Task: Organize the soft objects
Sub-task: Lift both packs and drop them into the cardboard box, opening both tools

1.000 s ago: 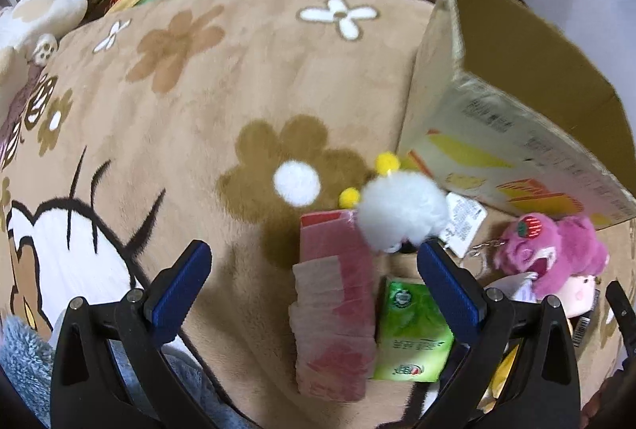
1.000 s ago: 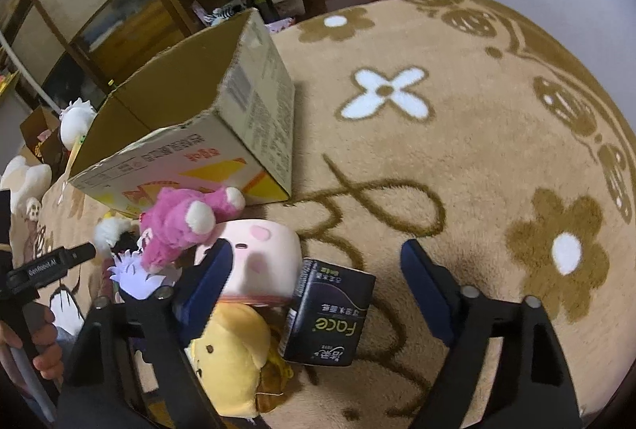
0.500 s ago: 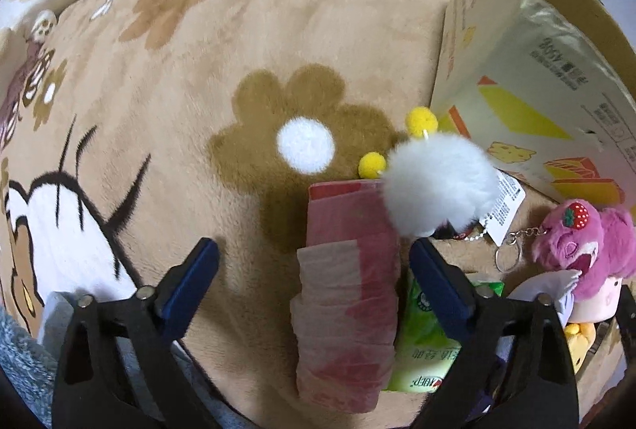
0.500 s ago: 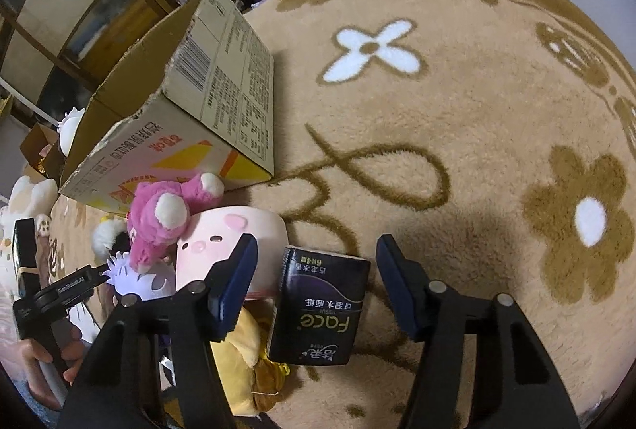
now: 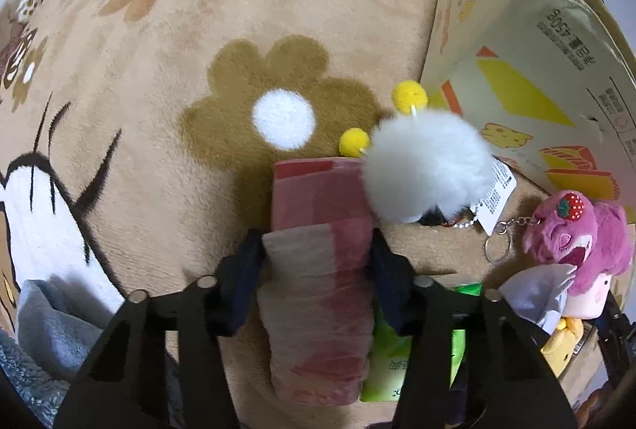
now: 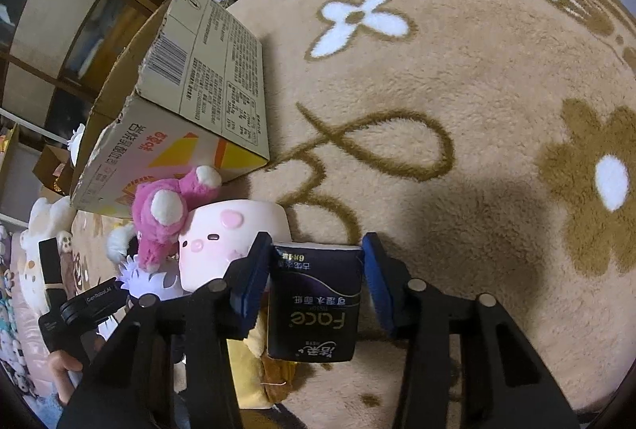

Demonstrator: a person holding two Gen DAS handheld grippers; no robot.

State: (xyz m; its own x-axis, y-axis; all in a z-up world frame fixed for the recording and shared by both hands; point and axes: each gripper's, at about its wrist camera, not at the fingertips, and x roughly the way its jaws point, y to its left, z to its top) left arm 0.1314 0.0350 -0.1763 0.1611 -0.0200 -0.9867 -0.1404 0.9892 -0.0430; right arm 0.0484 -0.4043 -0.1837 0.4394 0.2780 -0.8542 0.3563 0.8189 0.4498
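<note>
Our left gripper (image 5: 316, 250) clamps the long red-and-pink plastic tissue pack (image 5: 318, 270), lengthwise along the fingers, mid-blanket (image 5: 159, 71). Our right gripper (image 6: 316, 262) apparently pinches the dark "Face" tissue packet (image 6: 314, 303).

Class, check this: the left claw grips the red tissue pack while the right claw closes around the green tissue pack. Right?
Not quite. The right claw closes around the dark navy tissue pack, as the right wrist view shows. The left claw does grip the red tissue pack.
</note>
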